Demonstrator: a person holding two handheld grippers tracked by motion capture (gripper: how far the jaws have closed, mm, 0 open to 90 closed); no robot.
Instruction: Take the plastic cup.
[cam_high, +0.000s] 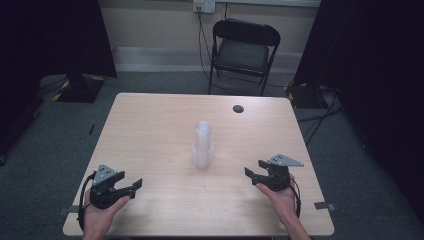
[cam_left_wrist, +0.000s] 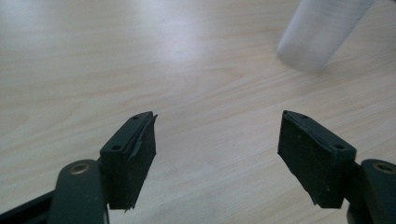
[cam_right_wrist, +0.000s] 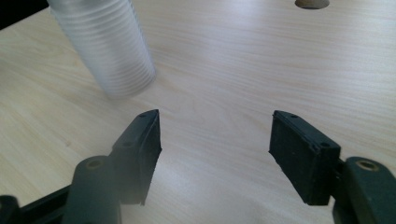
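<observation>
High view: both grippers, left (cam_high: 131, 188) and right (cam_high: 255, 172), rest released, jaws apart, flanking the cup stack (cam_high: 202, 145). Likely the start; next needs a reach inward.

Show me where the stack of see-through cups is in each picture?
High view: the stack of cups stands upright in the middle of the table, between the two grippers.
Left gripper view: top right, cut off by the edge.
Right gripper view: top left, ribbed with rims.
Shared landmark: the pale wood table top under the stack.
</observation>
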